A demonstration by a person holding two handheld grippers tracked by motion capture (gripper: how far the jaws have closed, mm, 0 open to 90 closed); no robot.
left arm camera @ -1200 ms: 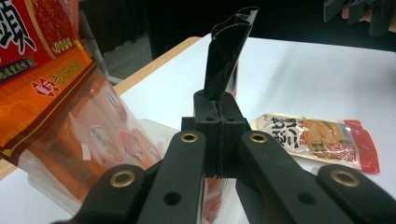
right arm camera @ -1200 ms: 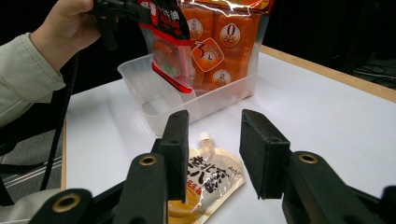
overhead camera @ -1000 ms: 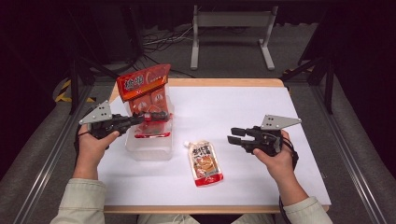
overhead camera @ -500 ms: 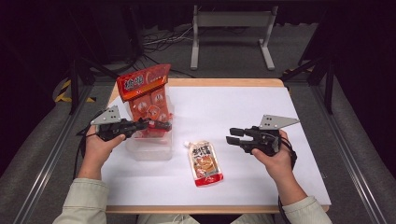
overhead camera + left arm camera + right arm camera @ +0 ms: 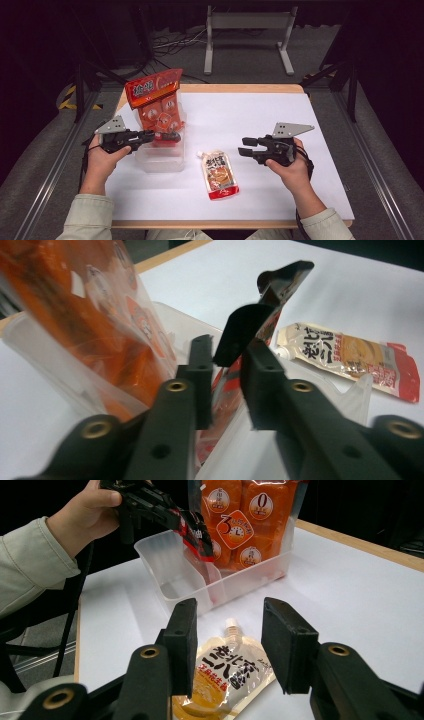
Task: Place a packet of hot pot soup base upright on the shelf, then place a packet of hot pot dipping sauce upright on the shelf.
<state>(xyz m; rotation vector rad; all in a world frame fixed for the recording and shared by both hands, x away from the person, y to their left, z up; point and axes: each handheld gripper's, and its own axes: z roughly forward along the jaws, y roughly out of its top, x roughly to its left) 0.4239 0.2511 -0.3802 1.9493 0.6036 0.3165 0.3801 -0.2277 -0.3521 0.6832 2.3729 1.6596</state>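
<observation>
A clear plastic bin (image 5: 161, 159) stands at the table's left, with a tall orange snack bag (image 5: 154, 95) upright in it. My left gripper (image 5: 173, 135) hovers over the bin. A small red and black pouch (image 5: 272, 292) stands loosely between its fingers (image 5: 200, 370); the jaws have just been opening, and the pads no longer press on it. A spouted orange pouch (image 5: 219, 174) lies flat on the white table. My right gripper (image 5: 244, 147) is held to the right of the spouted pouch (image 5: 225, 675), its jaws have just been opening, and nothing is between them.
The white sheet (image 5: 260, 115) covers the table, with its wooden edge (image 5: 240, 88) at the far side. A metal stand (image 5: 247, 30) and cables sit on the dark floor beyond. Open white surface stretches behind and to the right of the right gripper.
The left gripper has sunk slightly over the bin with the red pouch, its top plate has tilted, and its jaws have parted. The right gripper's jaws have widened a little; that hand has stayed put.
</observation>
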